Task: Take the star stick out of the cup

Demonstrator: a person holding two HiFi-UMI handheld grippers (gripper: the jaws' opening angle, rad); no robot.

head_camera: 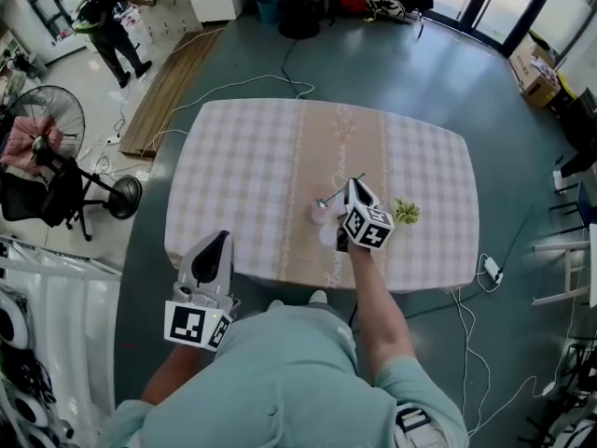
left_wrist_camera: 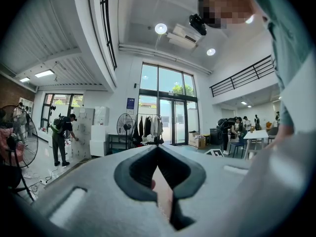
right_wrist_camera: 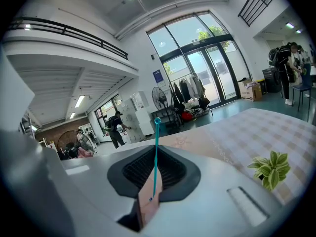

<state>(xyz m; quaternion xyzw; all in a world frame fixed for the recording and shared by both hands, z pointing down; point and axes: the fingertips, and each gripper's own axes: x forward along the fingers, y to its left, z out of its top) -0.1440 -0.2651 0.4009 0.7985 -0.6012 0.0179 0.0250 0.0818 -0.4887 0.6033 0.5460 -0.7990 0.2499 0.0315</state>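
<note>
Star stick (right_wrist_camera: 154, 157), a thin teal rod, is pinched in the seam of the right gripper (right_wrist_camera: 157, 147), whose jaws are closed right down onto it. In that gripper's view the rod rises from between the pads to a small knob at its top end. Closest to the person's body, the left gripper (left_wrist_camera: 158, 148) is held level off the near left corner of the table (head_camera: 233, 157), its jaws pressed together with nothing between them. The table is covered in pale checks with a plain tan band down the middle, and the person's right arm (head_camera: 373, 297) reaches out over its near edge. In the head view the stick shows as a fine line slanting from the right gripper's tip down and left to a small pale cup (head_camera: 322, 217), which stands just left of that gripper. The stick's knobbed end lies at the cup's mouth, and I cannot tell whether it is inside the cup or just above the rim. A little green plant (head_camera: 406, 211) sits on the table just right of the gripper. Beyond the table is a grey-green floor (head_camera: 401, 73) with white cables (head_camera: 252, 84) trailing across it, a wooden board (head_camera: 173, 87) to the left, and a standing fan (head_camera: 42, 124) farther left. At the far left corner stands a person (head_camera: 114, 21) in dark clothes.
</note>
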